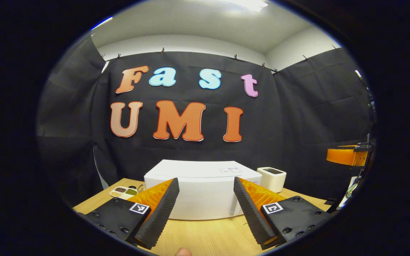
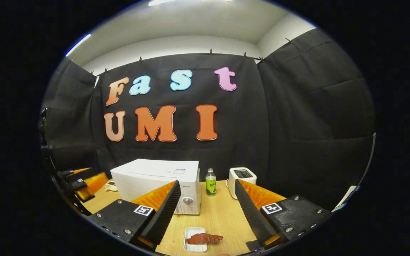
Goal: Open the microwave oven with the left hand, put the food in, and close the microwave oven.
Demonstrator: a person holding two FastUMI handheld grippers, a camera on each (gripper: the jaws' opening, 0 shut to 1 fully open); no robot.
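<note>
Left gripper view, left to right: a small tray of condiments (image 1: 124,192) at the far left of the table (image 1: 205,234), then the white microwave (image 1: 205,185) dead ahead, door shut, then a small white toaster (image 1: 272,179) just beside it on the right. The left hand-held gripper (image 1: 205,220) hangs in front of the microwave with fingers spread wide, holding nothing, not touching it. At the right edge the other gripper's orange body shows. Right gripper view, left to right: microwave (image 2: 155,177) with a round knob low on its right front panel, a green-labelled bottle (image 2: 210,182) just beside it, the toaster (image 2: 241,181) further right. Nearer the camera a small white tray (image 2: 193,245) lies on the table with the food (image 2: 204,238), a reddish-brown piece like cooked meat, lying across it and sticking out over its right rim. The right hand-held gripper (image 2: 205,227) sits above it, fingers wide apart, empty. Handling guess: the microwave is heavy and rigid and won't slide; I cannot make out a handle, so grip probably at the door's edge next to the knob panel. Food looks soft and maybe greasy, tray light and stiff, so pinching the tray's rim seems safer; keep it level or the piece may slip off.
</note>
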